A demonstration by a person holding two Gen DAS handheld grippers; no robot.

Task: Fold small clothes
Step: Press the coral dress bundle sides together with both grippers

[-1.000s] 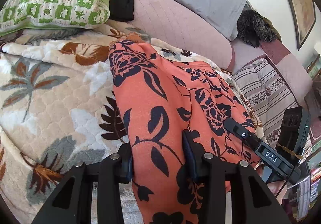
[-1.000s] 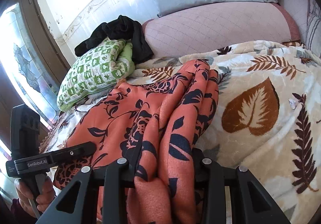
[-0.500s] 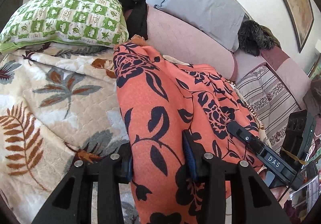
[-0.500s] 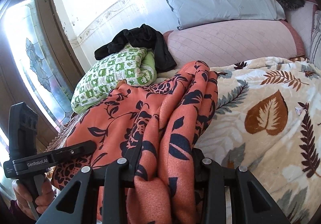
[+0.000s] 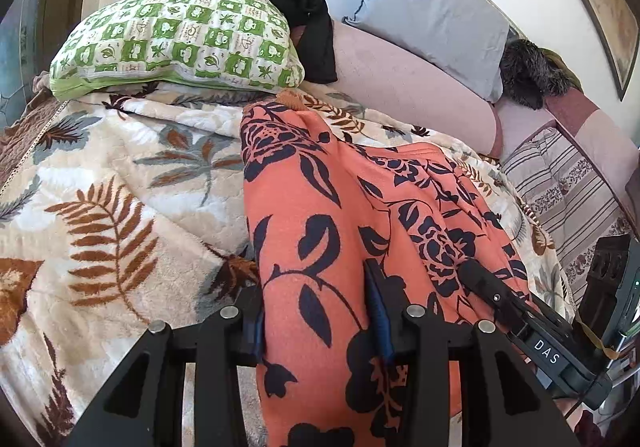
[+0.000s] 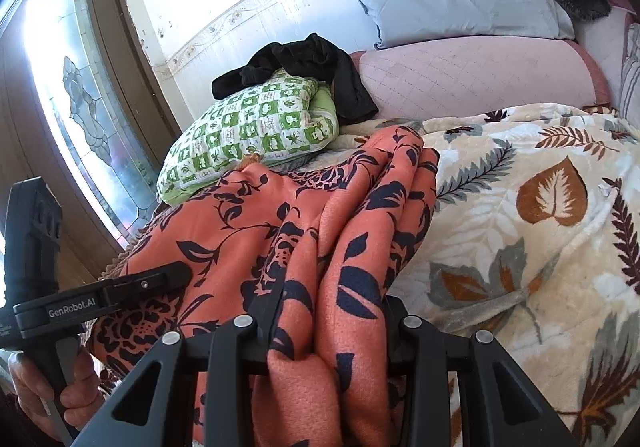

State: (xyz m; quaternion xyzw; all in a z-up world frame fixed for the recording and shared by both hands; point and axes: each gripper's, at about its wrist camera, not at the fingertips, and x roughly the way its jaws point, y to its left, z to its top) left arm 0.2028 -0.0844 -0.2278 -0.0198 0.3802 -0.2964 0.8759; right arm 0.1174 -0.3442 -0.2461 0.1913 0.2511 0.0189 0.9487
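1. Orange fabric with a dark navy floral print — a small garment — is seen stretched across a leaf-patterned fleece blanket on a bed, its near end lifted off the blanket by both grippers.
2. Left gripper: jaws partly closed, a fold of the garment clamped between the blue-edged pads; the cloth is draped over the gripper and hangs below it.
3. Right gripper: jaws likewise partly closed on a bunched, doubled fold of the same garment, which fills the gap between the fingers.
4. In the right wrist view, the left gripper is noted at the lower left, marked "GenRobot.AI", its handle held in a person's hand. In the left wrist view, the right gripper appears at the lower right, marked "DAS", its tip against the cloth.
5. Far end of the garment is laid on the blanket just beside a green-and-white checked pillow; whether the two touch cannot be told.
6. A black garment is draped over the top of that pillow and down onto a pink quilted bolster.
7. A grey-blue pillow is propped against the wall above the bolster — a dark furry item sits beside it.
8. A glazed door with patterned leaded glass is recorded at the left of the right wrist view, brightly backlit.
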